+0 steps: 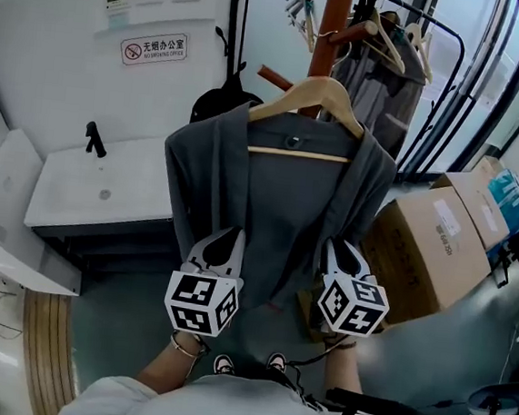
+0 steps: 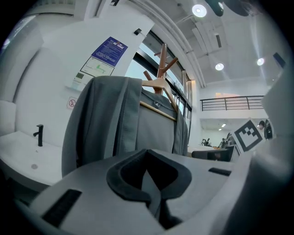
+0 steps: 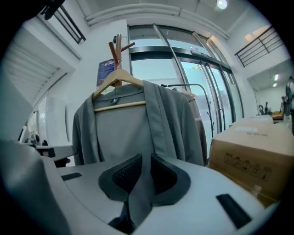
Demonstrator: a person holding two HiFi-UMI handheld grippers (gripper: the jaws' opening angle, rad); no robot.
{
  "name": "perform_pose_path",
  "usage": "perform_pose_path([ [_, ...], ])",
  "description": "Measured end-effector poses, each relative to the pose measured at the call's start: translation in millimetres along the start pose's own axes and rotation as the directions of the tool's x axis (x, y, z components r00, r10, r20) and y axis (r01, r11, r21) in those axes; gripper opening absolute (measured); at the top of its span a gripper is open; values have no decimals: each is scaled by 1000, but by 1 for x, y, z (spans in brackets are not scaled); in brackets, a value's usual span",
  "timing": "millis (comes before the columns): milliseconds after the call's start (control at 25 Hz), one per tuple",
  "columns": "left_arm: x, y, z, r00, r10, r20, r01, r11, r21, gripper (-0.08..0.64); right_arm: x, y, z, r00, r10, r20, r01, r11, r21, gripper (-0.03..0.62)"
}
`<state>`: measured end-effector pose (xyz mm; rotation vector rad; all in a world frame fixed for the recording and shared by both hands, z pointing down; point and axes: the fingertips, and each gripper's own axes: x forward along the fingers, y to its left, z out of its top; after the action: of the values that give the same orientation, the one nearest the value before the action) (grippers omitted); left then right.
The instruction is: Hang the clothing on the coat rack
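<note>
Grey cardigan [image 1: 283,195] is hanging on its wooden hanger [image 1: 309,93] at the coat rack [image 1: 333,17]. My left claw [image 1: 226,244] and right claw [image 1: 337,253] are each clenching a front edge. In my judgement, light, even tugs are safest, lest the hanger unhook.

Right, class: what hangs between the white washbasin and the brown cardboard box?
A grey cloth jacket on a wooden hanger, hung from the red-brown coat rack. The head view shows it, white washbasin left, brown cardboard box right.
</note>
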<state>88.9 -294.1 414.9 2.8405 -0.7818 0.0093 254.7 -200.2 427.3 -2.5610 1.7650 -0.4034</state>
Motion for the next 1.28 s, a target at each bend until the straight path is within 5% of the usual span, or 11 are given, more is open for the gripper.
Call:
perform_pose_path([
  [240,3,-14,-7,1000,26,10,-26,999,-20,9,-21,-9,-8,999,-43,0,42,993,-106,26],
  [840,-4,-39,-8,980,198,5,-198,980,9,9,-13,-46,-8,998,56,-3,-56,995,-86,26],
  [1280,3,-29,-5,976,216,9,-216,976,13,9,8,-28,-7,989,148,-26,-150,983,-105,23],
])
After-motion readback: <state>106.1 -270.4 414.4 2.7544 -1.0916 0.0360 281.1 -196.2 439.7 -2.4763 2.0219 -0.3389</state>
